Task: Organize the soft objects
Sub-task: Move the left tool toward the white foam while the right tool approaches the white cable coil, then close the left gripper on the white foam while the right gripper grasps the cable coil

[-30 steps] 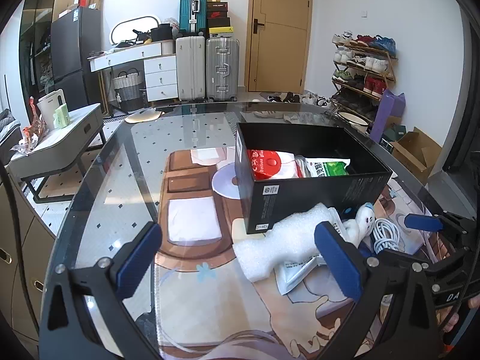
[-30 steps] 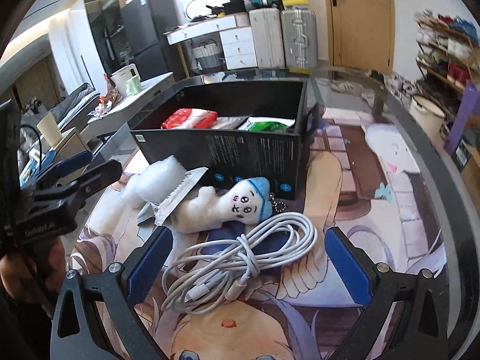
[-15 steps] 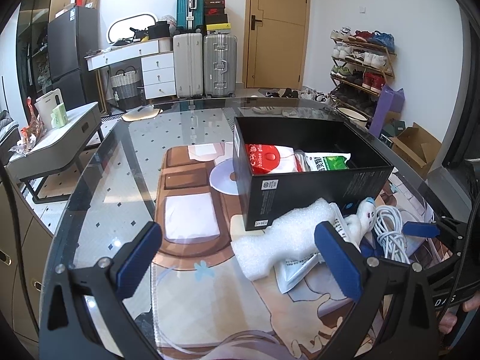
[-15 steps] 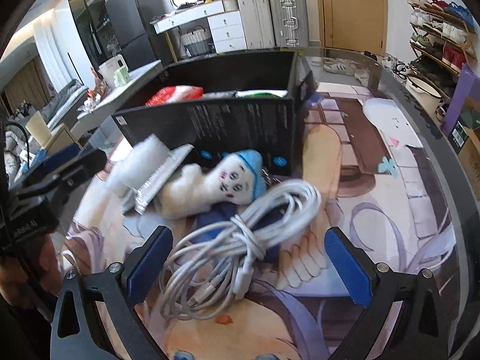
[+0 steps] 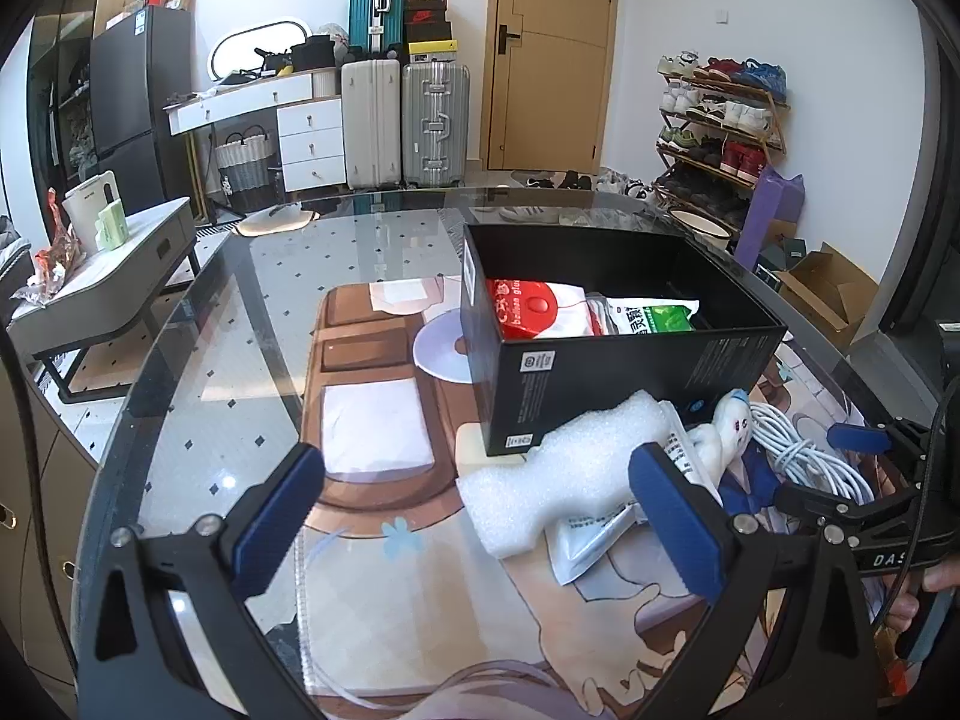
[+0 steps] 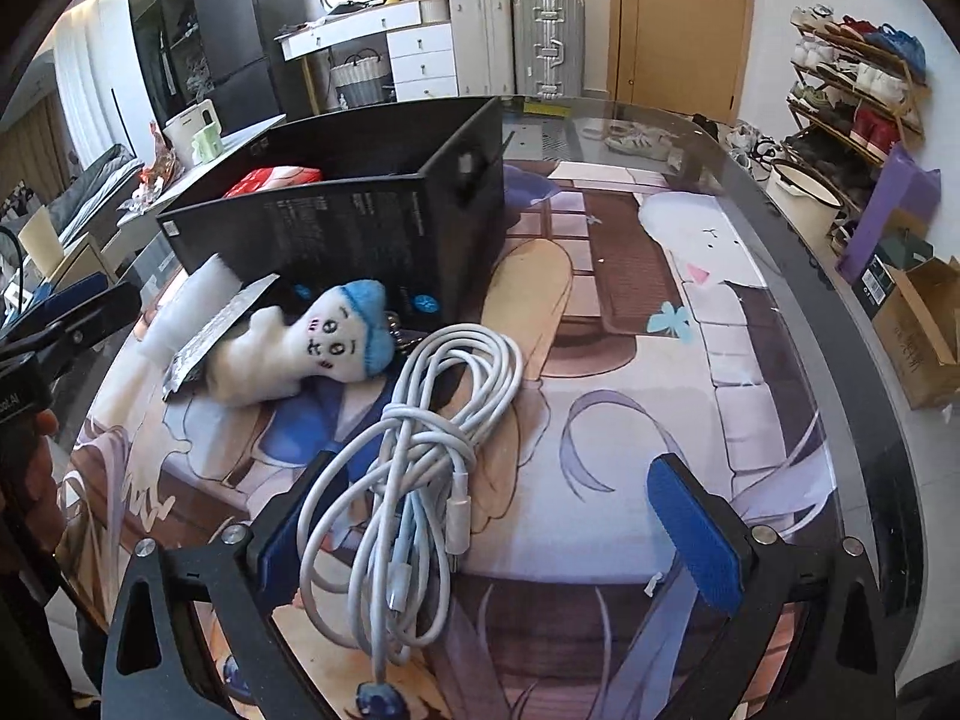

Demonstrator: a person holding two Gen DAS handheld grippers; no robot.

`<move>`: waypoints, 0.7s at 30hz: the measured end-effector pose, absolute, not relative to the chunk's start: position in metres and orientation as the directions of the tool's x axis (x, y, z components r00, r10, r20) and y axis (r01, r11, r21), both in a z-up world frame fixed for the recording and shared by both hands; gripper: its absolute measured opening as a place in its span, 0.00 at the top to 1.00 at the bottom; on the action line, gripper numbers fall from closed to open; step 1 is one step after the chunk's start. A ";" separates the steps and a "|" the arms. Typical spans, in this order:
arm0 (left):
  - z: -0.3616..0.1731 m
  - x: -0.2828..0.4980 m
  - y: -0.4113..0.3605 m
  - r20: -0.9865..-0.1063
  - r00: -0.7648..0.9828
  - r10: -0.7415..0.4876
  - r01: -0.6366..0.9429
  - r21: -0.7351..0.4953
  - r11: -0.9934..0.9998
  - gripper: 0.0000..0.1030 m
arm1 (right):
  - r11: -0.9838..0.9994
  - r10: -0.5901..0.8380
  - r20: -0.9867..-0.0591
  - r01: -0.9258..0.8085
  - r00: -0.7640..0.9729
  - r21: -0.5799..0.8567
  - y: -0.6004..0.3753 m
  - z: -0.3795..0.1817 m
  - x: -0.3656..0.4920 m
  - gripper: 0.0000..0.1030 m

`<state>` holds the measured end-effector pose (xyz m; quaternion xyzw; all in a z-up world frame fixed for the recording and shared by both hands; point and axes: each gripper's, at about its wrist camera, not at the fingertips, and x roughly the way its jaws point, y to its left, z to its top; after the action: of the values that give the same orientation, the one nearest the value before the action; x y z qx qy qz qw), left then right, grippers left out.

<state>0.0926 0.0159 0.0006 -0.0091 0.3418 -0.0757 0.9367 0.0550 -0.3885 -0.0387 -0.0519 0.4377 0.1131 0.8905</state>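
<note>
A black box [image 5: 630,360] [image 6: 360,228] on the printed mat holds a red packet [image 5: 534,315] and a green packet [image 5: 654,318]. In front of it lie a white foam piece [image 5: 570,474], a silver pouch [image 5: 594,540], a white plush with a blue cap [image 6: 318,348] [image 5: 729,426] and a coiled white cable [image 6: 414,468] [image 5: 804,456]. My left gripper [image 5: 480,525] is open and empty, just short of the foam. My right gripper [image 6: 498,525] is open, low over the cable, whose coil lies against the left finger.
The round glass table's edge [image 6: 840,324] curves close on the right. A white disc [image 5: 441,348] lies left of the box. Beyond the table stand suitcases [image 5: 402,120], a shoe rack [image 5: 720,120] and a cardboard box [image 6: 924,324].
My right gripper has moved forward and down over the cable, so cable and plush now look nearer. My left gripper has barely shifted.
</note>
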 end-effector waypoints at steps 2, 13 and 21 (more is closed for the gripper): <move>0.000 0.093 0.016 -0.639 0.755 -0.147 0.137 -0.066 0.988 0.01 | 0.969 0.155 -0.784 -0.249 0.601 0.000 -0.388 -0.038 0.054 0.13; -0.003 0.093 0.011 -0.651 0.740 -0.172 0.178 -0.057 0.982 0.01 | 0.944 0.246 -0.730 -0.328 0.638 0.032 -0.390 -0.032 0.040 0.68; -0.007 0.097 0.012 -0.676 0.707 -0.209 0.201 -0.090 0.975 0.01 | 0.944 0.287 -0.670 -0.320 0.685 0.077 -0.401 -0.018 0.030 0.69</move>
<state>0.0967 0.0121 -0.0072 -0.0048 0.3666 -0.1110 0.9237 0.0296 -0.4014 -0.0182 -0.0232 0.3608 0.1655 0.9175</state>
